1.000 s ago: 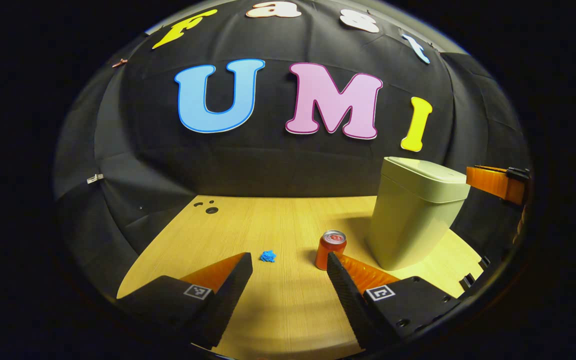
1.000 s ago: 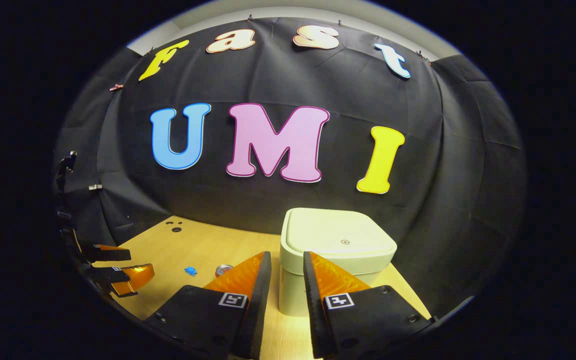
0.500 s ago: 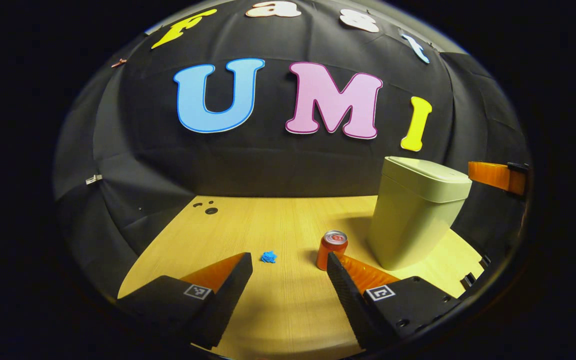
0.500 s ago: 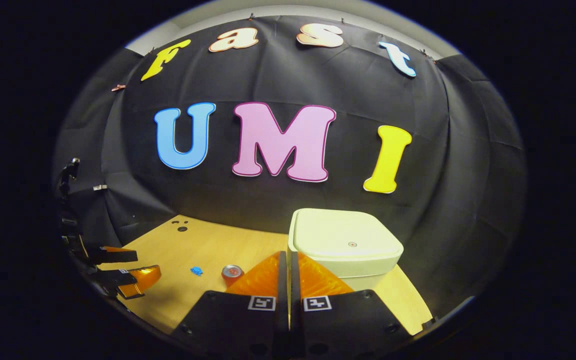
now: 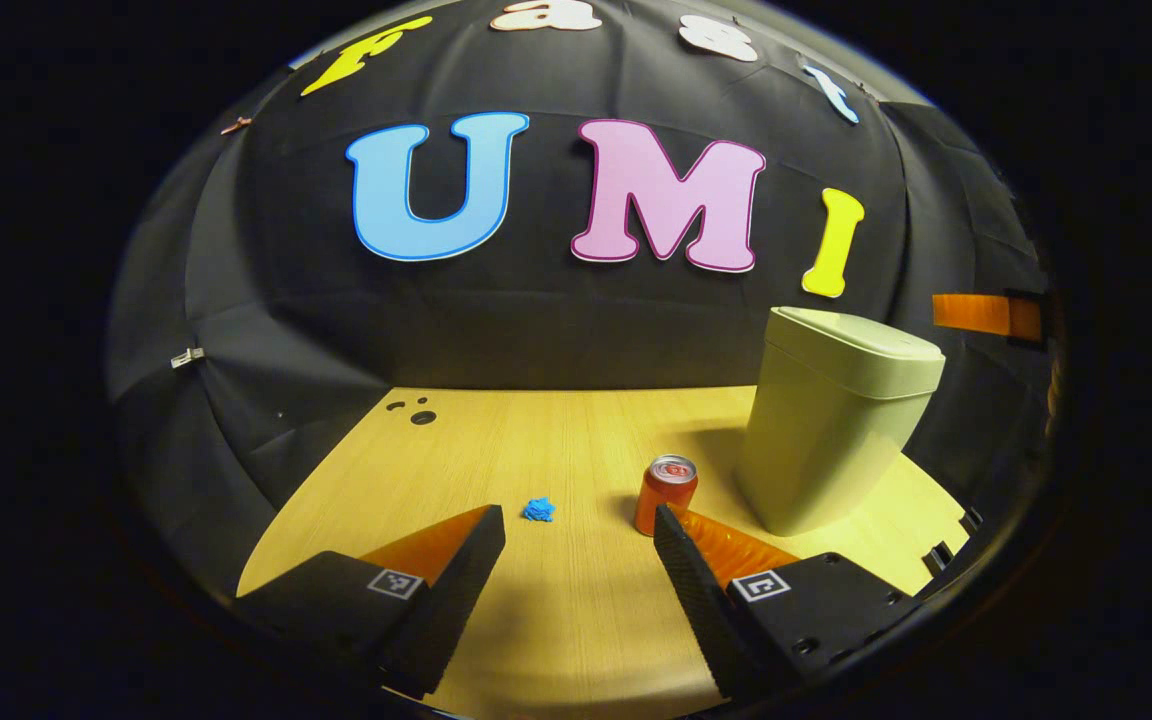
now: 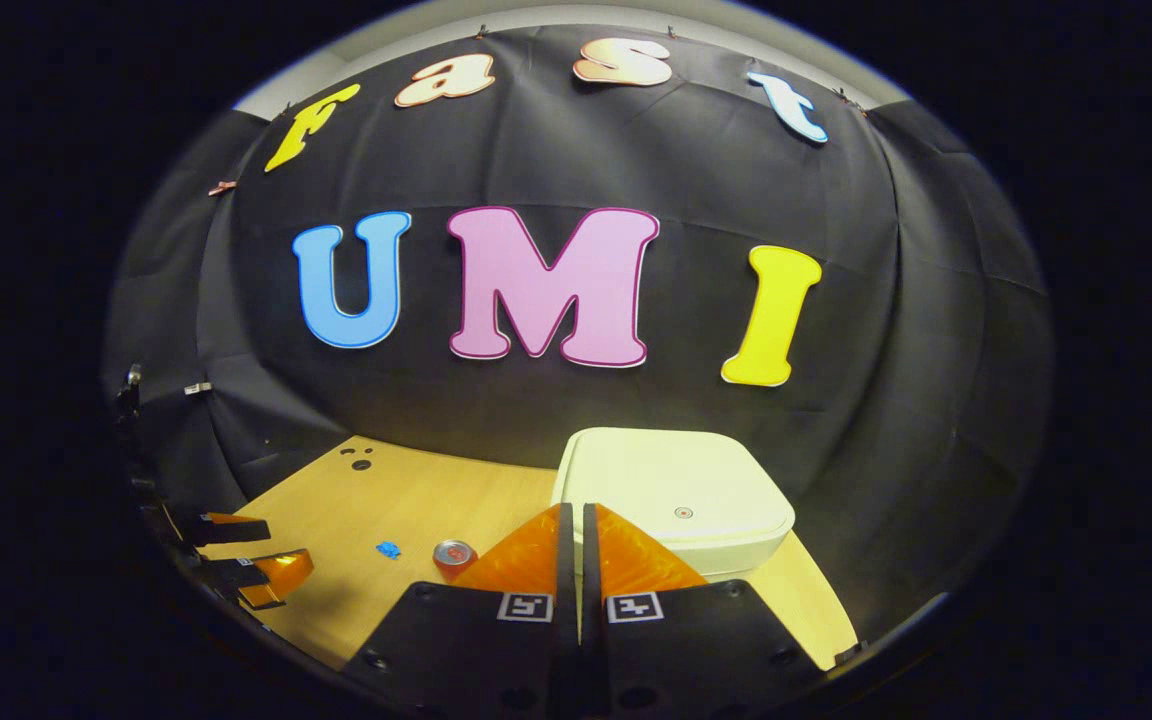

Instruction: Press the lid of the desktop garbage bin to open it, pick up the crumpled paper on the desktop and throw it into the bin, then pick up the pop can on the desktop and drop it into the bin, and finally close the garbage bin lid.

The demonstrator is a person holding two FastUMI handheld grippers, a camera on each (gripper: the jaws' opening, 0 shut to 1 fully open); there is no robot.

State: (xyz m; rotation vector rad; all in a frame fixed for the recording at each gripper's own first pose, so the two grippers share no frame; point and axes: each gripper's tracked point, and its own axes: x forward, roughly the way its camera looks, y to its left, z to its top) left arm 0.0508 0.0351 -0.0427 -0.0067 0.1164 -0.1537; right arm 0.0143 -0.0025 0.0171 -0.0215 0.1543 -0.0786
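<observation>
The left gripper (image 5: 579,520) hung low over the near edge of the pale wood-grain bench (image 5: 536,450), its fingers spread wide with nothing between them. Just beyond the tips, the small crumpled ball of blue paper (image 5: 538,510) lay on the bench about midway across, apart from everything else. To its right stood the red aluminium pop can (image 5: 666,494), upright, its silver top showing, just beside the tip of the gripper's right-hand finger; whether they touched could not be told. Farther right, near the bench's right edge, stood the tall pale-green plastic garbage bin (image 5: 831,430), its flat lid (image 5: 861,338) down and closed.

In the right gripper view, the right gripper (image 6: 572,512) was above the near side of the bin (image 6: 676,500), its fingers pressed together with nothing between them, their tips in front of the lid's (image 6: 686,480) near left part. Whether the tips touched the lid could not be told. The can (image 6: 454,553) and the paper (image 6: 389,549) lay to the left on the bench (image 6: 406,500), and the left gripper (image 6: 256,550) showed at the far left, over the bench's left edge, fingers apart.
</observation>
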